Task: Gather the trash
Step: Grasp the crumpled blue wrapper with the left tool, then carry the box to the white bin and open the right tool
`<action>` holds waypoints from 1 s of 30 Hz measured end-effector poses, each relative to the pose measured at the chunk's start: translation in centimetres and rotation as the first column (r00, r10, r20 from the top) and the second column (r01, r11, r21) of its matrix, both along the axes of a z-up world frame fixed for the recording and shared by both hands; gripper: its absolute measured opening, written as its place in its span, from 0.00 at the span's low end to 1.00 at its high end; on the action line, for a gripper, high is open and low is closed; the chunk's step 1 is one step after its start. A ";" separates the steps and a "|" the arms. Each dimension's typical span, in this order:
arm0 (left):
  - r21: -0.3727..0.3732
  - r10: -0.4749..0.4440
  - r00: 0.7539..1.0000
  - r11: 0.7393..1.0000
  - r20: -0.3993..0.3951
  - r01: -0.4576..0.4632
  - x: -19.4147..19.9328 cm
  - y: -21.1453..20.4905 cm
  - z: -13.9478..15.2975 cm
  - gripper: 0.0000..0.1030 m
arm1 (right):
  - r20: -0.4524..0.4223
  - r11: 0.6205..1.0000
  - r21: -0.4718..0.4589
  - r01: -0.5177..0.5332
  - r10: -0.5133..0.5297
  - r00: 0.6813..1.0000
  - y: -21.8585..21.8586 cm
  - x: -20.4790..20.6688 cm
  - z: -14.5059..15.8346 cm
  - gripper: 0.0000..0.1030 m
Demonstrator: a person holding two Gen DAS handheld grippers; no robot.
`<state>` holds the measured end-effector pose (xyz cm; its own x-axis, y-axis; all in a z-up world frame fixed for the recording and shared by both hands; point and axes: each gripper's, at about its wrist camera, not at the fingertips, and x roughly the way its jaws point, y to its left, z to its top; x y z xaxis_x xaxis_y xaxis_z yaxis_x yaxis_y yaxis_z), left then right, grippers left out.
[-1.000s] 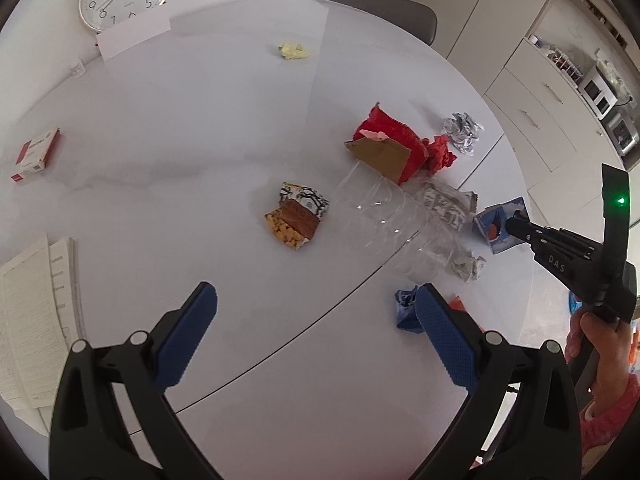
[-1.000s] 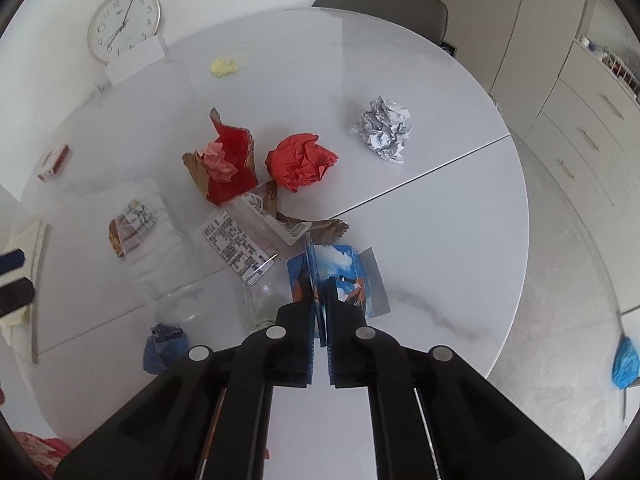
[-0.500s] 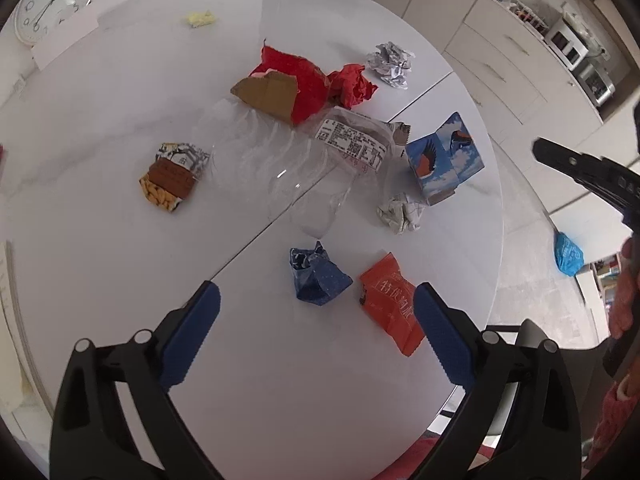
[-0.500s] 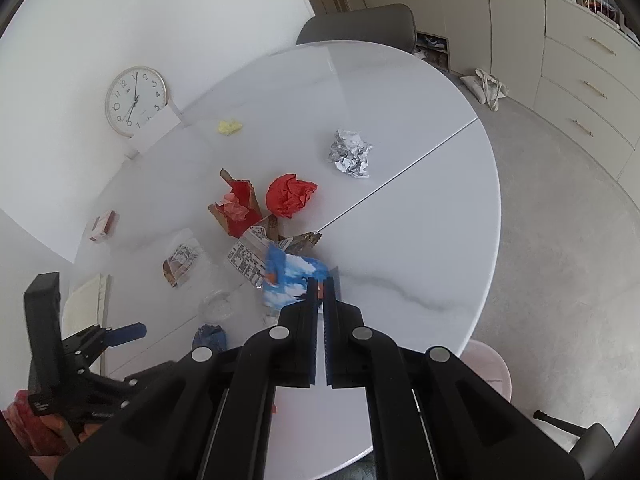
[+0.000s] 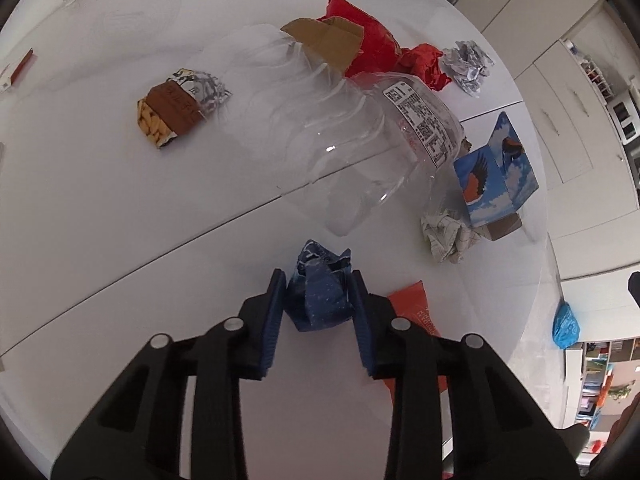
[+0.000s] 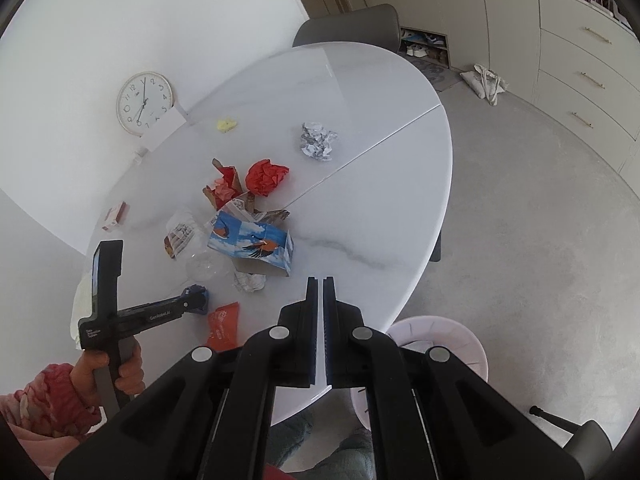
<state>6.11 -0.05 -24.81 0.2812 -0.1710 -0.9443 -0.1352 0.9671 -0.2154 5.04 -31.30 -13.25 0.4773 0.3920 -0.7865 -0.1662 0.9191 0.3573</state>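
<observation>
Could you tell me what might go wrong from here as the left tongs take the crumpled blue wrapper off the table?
1. The left tongs are closing on the crumpled blue wrapper; it looks light and springy, so it could slip out when lifted.
2. The orange packet lies partly under the right-hand finger, so it may get dragged or nudged along.
3. The clear plastic bottle lies just beyond the wrapper; pushing forward could roll it into the bird-print box.

left claw [image 5: 318,280] closing around blue wrapper [image 5: 320,294]

Clear bottle [image 5: 340,128] amid crowded litter.
</observation>
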 end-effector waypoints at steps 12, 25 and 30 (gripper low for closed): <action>0.038 -0.080 0.996 0.996 0.034 0.079 -1.0 -0.1 1.7 0.21 | 0.036 0.853 -0.191 -0.486 0.501 0.865 11.4 4.6 -1.3 0.71; 0.043 -0.072 0.994 0.997 0.082 0.069 -4.0 2.0 4.3 0.19 | -0.193 0.358 -0.427 -0.830 0.861 0.471 19.7 8.7 -6.5 0.65; 0.045 -0.037 0.995 0.998 0.097 0.033 -5.0 3.3 5.1 0.19 | -0.198 0.386 -0.402 -0.830 0.849 0.490 19.5 9.8 -6.2 0.41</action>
